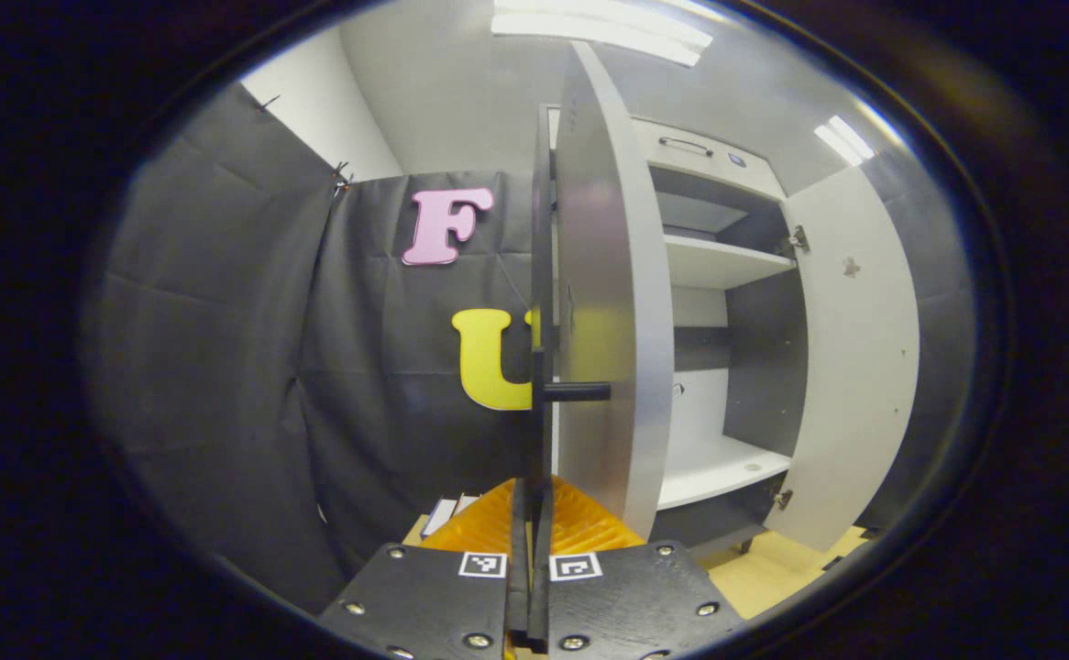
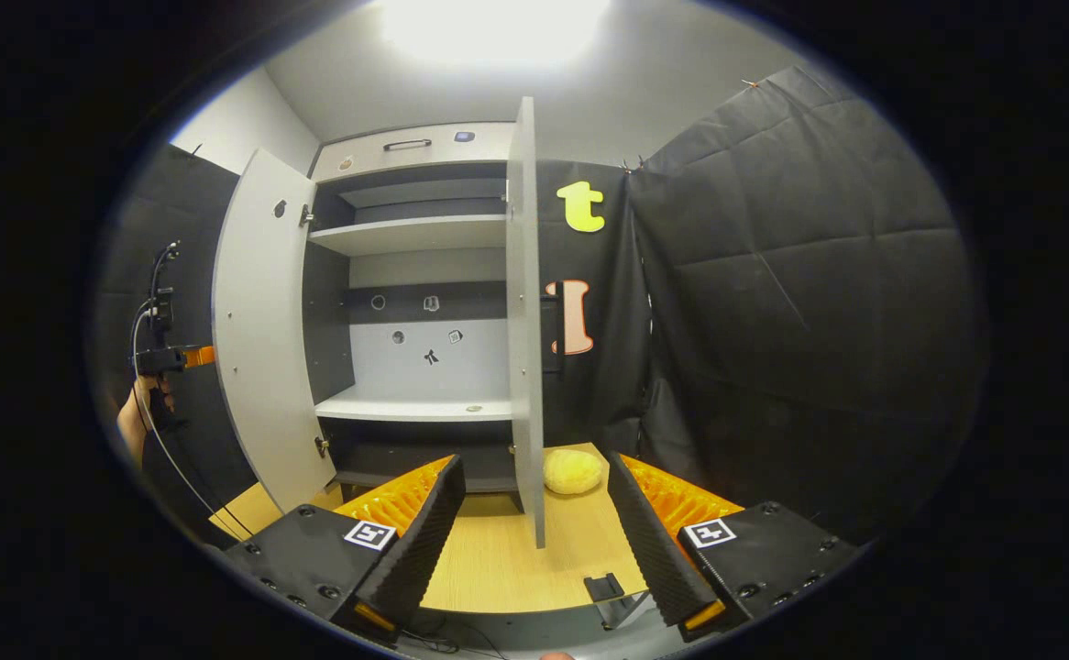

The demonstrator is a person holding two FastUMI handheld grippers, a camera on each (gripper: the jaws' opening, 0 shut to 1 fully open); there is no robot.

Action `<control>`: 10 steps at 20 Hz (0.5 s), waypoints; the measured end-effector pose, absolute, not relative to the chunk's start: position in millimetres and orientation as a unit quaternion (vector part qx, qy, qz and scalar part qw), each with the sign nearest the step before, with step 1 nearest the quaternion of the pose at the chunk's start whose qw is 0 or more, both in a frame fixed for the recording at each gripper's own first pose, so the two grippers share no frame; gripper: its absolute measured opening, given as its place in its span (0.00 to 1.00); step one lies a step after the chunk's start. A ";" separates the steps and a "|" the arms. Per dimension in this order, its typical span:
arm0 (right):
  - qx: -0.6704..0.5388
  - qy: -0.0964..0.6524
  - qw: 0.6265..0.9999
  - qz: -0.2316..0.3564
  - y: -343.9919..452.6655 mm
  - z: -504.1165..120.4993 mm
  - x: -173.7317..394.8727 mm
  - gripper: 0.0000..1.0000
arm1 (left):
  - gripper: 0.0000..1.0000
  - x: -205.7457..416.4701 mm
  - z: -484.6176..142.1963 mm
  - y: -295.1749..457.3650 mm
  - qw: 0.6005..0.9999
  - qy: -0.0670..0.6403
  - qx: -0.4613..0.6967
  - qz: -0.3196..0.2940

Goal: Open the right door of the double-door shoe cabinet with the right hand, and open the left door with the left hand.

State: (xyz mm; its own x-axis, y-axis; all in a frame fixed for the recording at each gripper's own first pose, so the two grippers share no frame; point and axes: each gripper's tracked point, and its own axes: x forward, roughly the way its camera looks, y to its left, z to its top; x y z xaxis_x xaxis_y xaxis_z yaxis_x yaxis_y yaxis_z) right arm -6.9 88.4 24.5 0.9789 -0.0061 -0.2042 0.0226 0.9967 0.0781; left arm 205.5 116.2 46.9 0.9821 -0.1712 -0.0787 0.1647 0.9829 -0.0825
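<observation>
Grey-white shoe cabinet (image 2: 415, 275) stands far, centre, both doors swung out, shelves bare. Left door (image 2: 264, 321) wide open at far left; in the left gripper view its edge (image 1: 608, 302) runs upright, dead ahead. Black bar handle (image 1: 542, 302), long axis vertical, lies between the jaws of the left gripper (image 1: 529, 550), which are closed on it, so the left hand is the nearer one. Right door (image 2: 523, 312) edge-on, just ahead of the right gripper (image 2: 534, 522); jaws spread wide, holding nothing. Judgement: both doors open, release remains. Yellow soft lump (image 2: 573, 471) on the floor beyond.
</observation>
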 end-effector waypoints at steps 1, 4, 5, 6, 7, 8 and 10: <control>0.039 0.101 0.994 -0.005 94.6 25.6 -8.3 0.98 | 0.02 206.0 47.6 116.1 0.996 0.037 -0.018 -0.082; 0.029 0.100 0.995 -0.008 104.6 27.6 -14.1 0.94 | 0.00 204.0 47.3 113.4 0.996 0.028 0.021 -0.084; 0.026 0.100 0.995 -0.010 107.5 28.0 -15.8 0.94 | 0.02 202.1 47.6 113.0 0.996 0.027 0.022 -0.085; 0.026 0.100 0.995 -0.010 109.8 29.4 -16.0 0.94 | 0.02 194.6 43.4 110.2 0.996 0.027 0.022 -0.086; 0.028 0.100 0.995 -0.008 112.1 30.1 -16.2 0.94 | 0.02 188.7 41.4 110.8 0.996 0.027 0.018 -0.086; 0.030 0.100 0.995 -0.003 114.4 29.1 -14.7 0.98 | 0.02 183.3 41.5 113.6 0.996 0.028 0.012 -0.085; 0.029 0.100 0.995 0.009 121.6 29.7 -13.2 0.98 | 0.00 169.3 44.7 115.2 0.996 0.026 0.002 -0.082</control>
